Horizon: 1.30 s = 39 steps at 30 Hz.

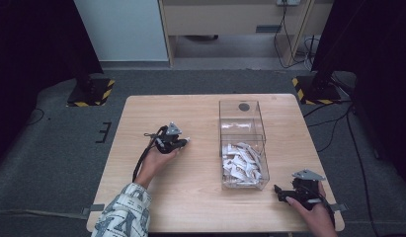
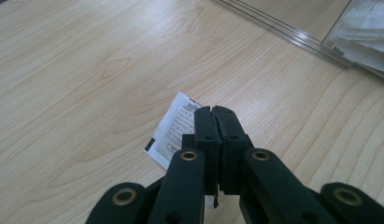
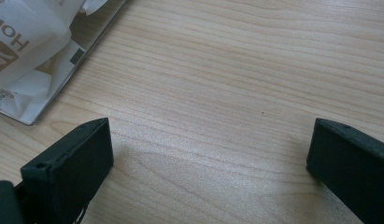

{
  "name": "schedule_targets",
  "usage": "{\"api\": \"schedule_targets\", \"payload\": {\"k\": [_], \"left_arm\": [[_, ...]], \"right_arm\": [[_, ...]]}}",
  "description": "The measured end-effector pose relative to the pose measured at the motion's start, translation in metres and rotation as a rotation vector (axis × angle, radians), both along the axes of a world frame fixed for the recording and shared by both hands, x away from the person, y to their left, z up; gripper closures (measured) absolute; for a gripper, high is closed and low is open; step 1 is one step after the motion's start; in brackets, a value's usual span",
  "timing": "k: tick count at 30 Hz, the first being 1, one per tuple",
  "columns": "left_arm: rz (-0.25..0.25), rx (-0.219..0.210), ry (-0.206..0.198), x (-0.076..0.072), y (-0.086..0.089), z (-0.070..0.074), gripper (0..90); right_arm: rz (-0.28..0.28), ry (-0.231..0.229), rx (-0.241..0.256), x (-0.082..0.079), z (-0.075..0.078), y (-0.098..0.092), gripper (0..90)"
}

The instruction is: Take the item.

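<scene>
The left gripper (image 2: 213,111) fingers are clamped on a white sachet (image 2: 173,128) above the surface (image 2: 77,70); print legible in its view. The right gripper (image 3: 210,149) fingers stand apart beside the clear box (image 1: 242,143).

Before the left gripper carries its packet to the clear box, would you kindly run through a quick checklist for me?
1. Left gripper shut on the packet: ok.
2. Grip depth: only the packet's edge is pinched; cannot tell if secure.
3. Clear box open on top: ok.
4. Room in the box above the packets already inside: ok.
5. Right gripper open, resting beside the box, out of the path: ok.
</scene>
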<state>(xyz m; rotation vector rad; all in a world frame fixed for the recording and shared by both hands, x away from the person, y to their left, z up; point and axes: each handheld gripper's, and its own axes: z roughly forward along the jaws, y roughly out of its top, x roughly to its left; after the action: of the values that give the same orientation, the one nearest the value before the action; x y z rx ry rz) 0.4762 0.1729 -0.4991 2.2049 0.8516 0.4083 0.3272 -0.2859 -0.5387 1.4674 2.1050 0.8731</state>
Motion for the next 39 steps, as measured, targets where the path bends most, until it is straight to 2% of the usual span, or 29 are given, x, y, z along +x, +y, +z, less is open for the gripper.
{"api": "schedule_targets", "payload": {"k": [3,6,8,11,20,25,31,39], "left_arm": [[-0.008,0.005,0.001,-0.001,-0.002,-0.002,86.8],[-0.012,0.002,-0.005,-0.001,-0.003,-0.004,81.6],[-0.015,0.009,-0.038,-0.003,-0.006,-0.005,70.8],[-0.014,0.008,-0.055,-0.004,-0.008,-0.003,53.2],[-0.009,0.007,-0.082,-0.010,-0.013,0.002,28.4],[-0.022,0.006,-0.087,-0.014,-0.015,0.006,20.6],[-0.028,0.000,-0.074,-0.019,-0.018,0.011,11.8],[-0.035,-0.011,-0.074,-0.026,-0.010,0.017,6.6]], "right_arm": [[0.000,0.000,0.000,0.000,0.000,0.000,0.8],[0.002,0.000,0.000,0.000,0.000,0.000,0.8],[0.001,0.001,0.000,0.000,0.000,0.000,0.9],[0.001,0.001,0.000,0.000,0.000,0.000,0.9],[0.001,0.000,-0.001,0.000,0.000,0.000,0.8],[0.001,0.001,0.000,0.000,0.000,0.000,0.8],[0.001,0.001,0.000,0.000,0.000,0.000,0.8],[0.001,0.001,0.000,0.000,0.000,0.000,0.8]]}}
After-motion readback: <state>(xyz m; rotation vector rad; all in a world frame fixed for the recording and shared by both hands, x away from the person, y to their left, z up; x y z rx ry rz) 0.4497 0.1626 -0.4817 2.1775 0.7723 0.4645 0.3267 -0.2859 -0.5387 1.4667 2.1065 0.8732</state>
